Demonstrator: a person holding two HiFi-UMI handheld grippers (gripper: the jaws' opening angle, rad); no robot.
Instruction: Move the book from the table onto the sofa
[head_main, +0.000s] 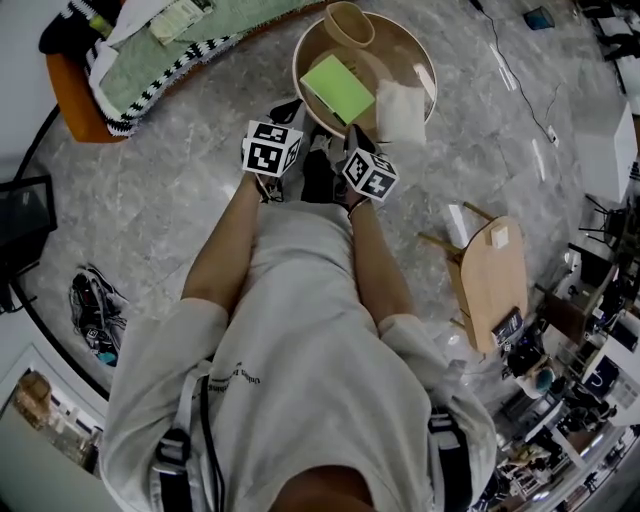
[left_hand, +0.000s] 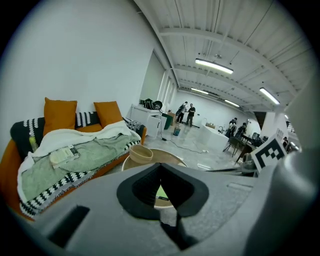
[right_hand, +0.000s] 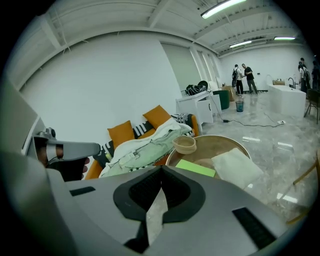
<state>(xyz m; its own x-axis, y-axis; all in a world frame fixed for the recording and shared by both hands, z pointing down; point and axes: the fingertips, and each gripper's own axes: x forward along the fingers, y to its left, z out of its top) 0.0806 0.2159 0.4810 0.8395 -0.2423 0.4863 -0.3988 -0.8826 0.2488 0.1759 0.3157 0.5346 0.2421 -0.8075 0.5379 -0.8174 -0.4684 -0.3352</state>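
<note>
A light green book (head_main: 338, 88) lies flat on the round wooden table (head_main: 415, 45), between a beige bowl (head_main: 349, 24) and a folded white cloth (head_main: 401, 112). Both grippers hover at the table's near edge, side by side. The left gripper (head_main: 290, 110) is shut and holds nothing; the book (left_hand: 161, 192) shows just past its jaws. The right gripper (head_main: 355, 142) is also shut and holds nothing, with the book (right_hand: 195, 168) ahead of it. The orange sofa (head_main: 75, 95), draped with a green blanket, stands to the left beyond the table.
On the sofa's blanket (left_hand: 90, 155) lies a small packet (left_hand: 64, 155). A wooden stool (head_main: 492, 280) stands to my right, and shoes (head_main: 97, 310) lie on the floor at my left. A cable (head_main: 515, 75) runs across the marble floor. People (left_hand: 187, 114) stand far off.
</note>
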